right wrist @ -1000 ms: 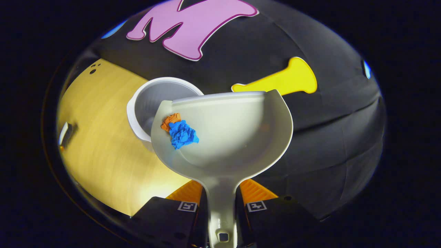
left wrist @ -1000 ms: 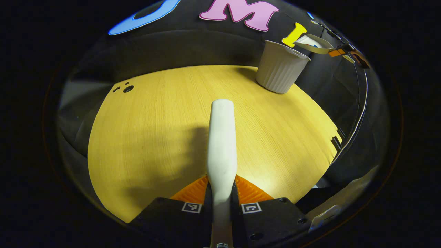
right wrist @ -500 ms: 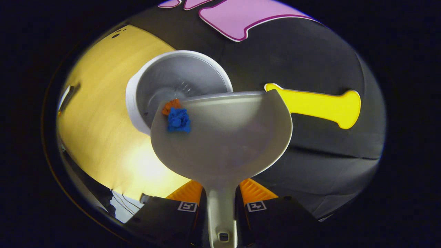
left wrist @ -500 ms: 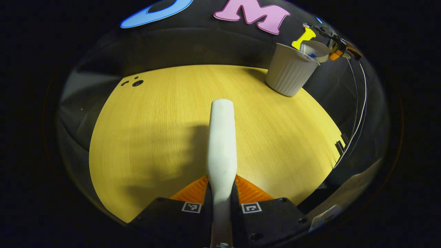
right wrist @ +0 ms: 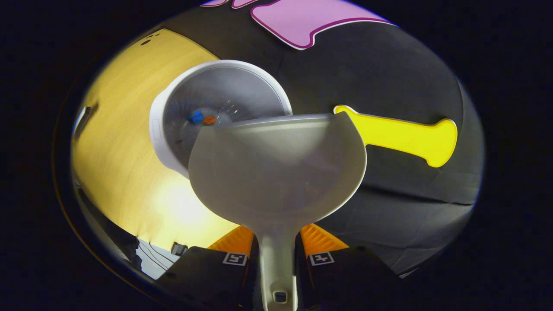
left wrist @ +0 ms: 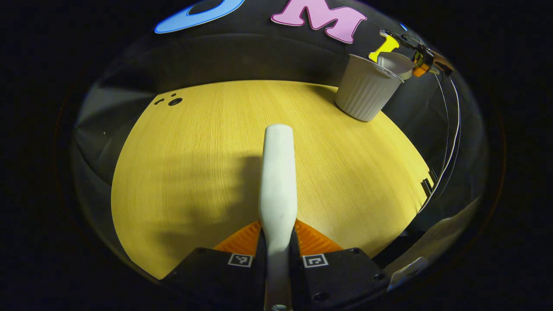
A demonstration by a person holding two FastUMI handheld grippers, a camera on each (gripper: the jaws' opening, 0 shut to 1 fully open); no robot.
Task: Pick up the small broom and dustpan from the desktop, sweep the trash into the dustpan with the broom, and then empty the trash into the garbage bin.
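Observation:
My right gripper [right wrist: 276,246] is shut on the handle of the pale dustpan [right wrist: 281,172], which is tipped over the rim of the white ribbed garbage bin [right wrist: 166,108]. The pan's scoop holds nothing. A blue scrap [right wrist: 196,116] and an orange scrap [right wrist: 209,120] lie on the bin's bottom. My left gripper [left wrist: 278,242] is shut on the white broom [left wrist: 278,172], held low over the wooden desktop [left wrist: 194,151]. In the left gripper view the bin [left wrist: 365,93] stands at the far right corner, with the dustpan [left wrist: 395,65] and the right gripper [left wrist: 425,65] above its rim.
The desktop's right edge [left wrist: 425,185] carries a small dark fitting, with a thin cable hanging beside it. Small holes [left wrist: 173,101] mark the desktop's far left corner. The dark booth wall closes in behind the bin.
The blue and orange scraps slid off the tipped dustpan into the bin. The dustpan tilted further over the bin's rim. The broom stayed almost still.

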